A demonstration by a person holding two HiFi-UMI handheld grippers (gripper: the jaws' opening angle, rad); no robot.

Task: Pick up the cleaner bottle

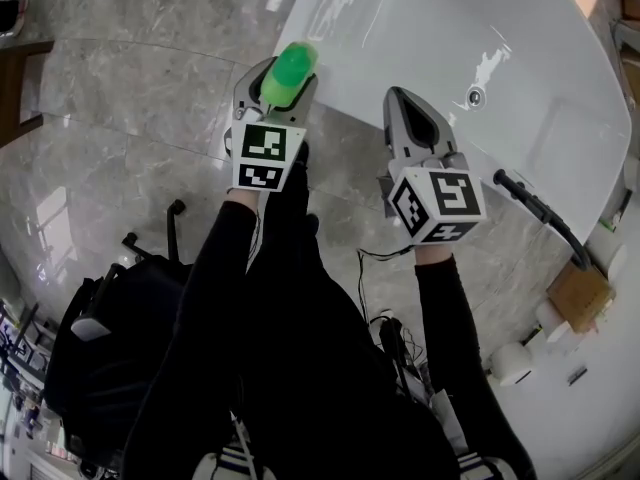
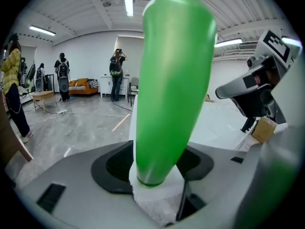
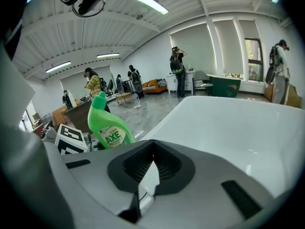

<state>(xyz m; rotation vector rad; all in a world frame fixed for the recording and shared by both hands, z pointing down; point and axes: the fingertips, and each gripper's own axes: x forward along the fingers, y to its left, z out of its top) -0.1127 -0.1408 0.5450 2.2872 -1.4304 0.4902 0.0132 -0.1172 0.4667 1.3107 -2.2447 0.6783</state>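
A green cleaner bottle stands clamped in my left gripper, held above the near rim of a white bathtub. In the left gripper view the bottle fills the middle, its base squeezed between the jaws. The right gripper view shows the same bottle at the left, with a white label reading AXE and an angled neck. My right gripper hovers over the tub rim to the right, its jaws together with nothing between them.
A chrome drain fitting sits in the tub. A black hose handle lies at the right, beside a cardboard box and paper rolls. A black backpack rests on the marble floor at lower left. People stand far across the room.
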